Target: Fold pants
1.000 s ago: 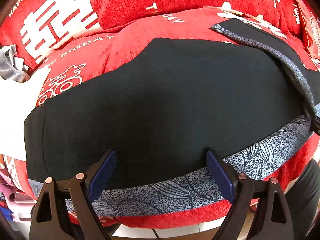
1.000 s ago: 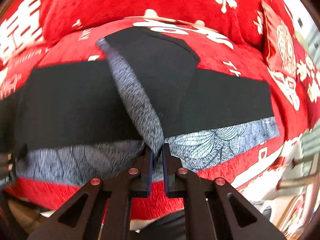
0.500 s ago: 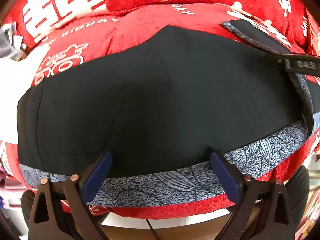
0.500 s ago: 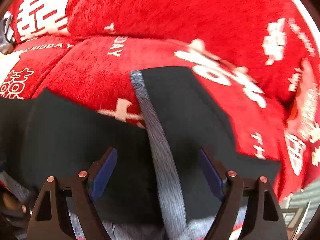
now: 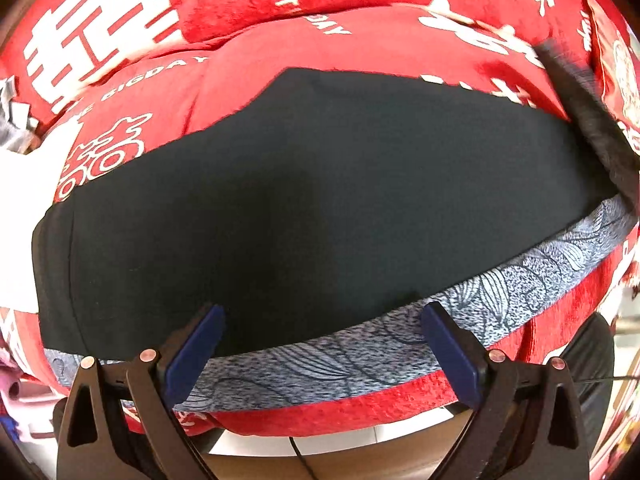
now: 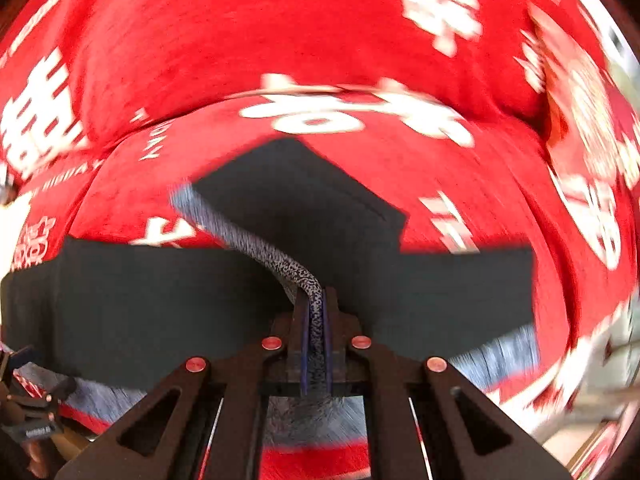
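Black pants with a grey patterned side stripe lie spread across the red sofa seat. My left gripper hangs open over their near edge, its blue pads on either side of bare cloth and pressing on nothing. In the right wrist view one end of the pants is folded back as a black flap. The grey stripe runs from that flap into my right gripper, which is shut on it and holds it slightly raised. The picture there is blurred by motion.
The sofa backrest with white lettering rises behind the seat. A white cloth lies at the left end and a red cushion at the right. The seat's front edge drops to a pale floor.
My right gripper let go of the stripe near the front edge, opened wide over it, then shut on the stripe again. The left gripper stayed open over the near edge.
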`<state>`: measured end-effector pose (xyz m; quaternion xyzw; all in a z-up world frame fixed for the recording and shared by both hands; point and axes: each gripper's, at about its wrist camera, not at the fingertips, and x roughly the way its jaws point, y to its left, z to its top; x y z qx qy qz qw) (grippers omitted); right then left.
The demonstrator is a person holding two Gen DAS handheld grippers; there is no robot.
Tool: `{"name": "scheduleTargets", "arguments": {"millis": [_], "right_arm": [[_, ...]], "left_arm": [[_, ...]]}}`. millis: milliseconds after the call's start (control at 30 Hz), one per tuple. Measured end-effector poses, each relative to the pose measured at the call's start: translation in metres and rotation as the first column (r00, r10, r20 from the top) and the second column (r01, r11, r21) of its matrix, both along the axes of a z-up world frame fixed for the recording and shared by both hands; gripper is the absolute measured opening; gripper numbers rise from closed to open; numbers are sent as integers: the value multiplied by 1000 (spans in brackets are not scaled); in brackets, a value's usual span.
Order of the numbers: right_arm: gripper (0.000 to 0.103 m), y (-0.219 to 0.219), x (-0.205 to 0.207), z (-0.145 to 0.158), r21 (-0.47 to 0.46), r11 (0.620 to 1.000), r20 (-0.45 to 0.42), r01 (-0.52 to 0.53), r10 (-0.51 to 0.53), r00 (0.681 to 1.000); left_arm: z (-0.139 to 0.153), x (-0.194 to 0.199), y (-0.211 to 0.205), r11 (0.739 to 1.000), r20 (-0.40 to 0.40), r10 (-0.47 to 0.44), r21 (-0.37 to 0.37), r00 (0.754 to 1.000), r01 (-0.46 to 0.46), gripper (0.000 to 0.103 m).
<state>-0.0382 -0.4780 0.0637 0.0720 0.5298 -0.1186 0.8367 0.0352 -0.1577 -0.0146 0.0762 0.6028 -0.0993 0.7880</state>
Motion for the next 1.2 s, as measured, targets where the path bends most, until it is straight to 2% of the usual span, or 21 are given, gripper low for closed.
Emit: {"name": "scheduleTargets", "arguments": {"millis": [100,167,300,433,533,600,633,667,700,733,800,867,933,1000,1067,1200], "right_arm": [[6,-27,-29,-21,83,996,7,45,-46,999],[6,-40,-37,-32,106,993,18,60,-63,998],[7,-62,-44,-37,177,981,80,74,-89,993],[16,-75,-40,-46,198,978,90,64,-83,992],[23,-89,-45,-53,285,956,110,74,-109,988],[30,-99,-52,-57,352,932,133,90,-145,980],[42,-104,-56,-58,380,919,142,108,-174,974],[59,-107,-58,-59,395,911,150,121,-193,970],[68,-109,-63,-57,411,901,162,138,-222,962],[82,-110,-67,-56,413,899,175,146,-235,956],[83,-107,-69,-49,404,904,201,139,-236,951],[83,-106,-64,-47,367,916,197,163,-248,948],[83,-109,-56,-52,338,914,153,223,-287,946],[83,-116,-50,-62,354,895,106,272,-328,939],[84,-119,-49,-66,346,890,105,298,-353,930],[84,-125,-52,-64,308,898,135,313,-367,921]], "left_arm": [[-6,0,-3,1000,-31,0,-5,1000,0,99],[-8,0,-5,1000,-33,2,0,999,-2,99],[-7,-1,-4,1000,-31,5,6,1000,-5,99],[-9,-2,-3,1000,-39,21,10,999,-21,99],[-8,-3,-3,1000,-40,24,14,999,-24,99],[-5,-2,-1,1000,-37,30,7,999,-29,99],[-1,0,1,999,-29,32,-10,999,-33,99],[4,3,4,999,-16,38,-24,999,-38,99],[12,10,9,997,8,66,-34,998,-66,99],[15,17,14,995,16,97,-36,995,-96,99],[17,31,20,987,1,154,-51,988,-154,99],[11,42,12,988,-22,151,-32,988,-152,99],[4,43,-6,993,11,100,59,995,-101,99],[-3,39,-20,982,72,52,179,996,-64,103],[-2,35,-14,981,83,52,181,995,-66,103],[-7,28,19,981,58,91,168,994,-100,103]]}}
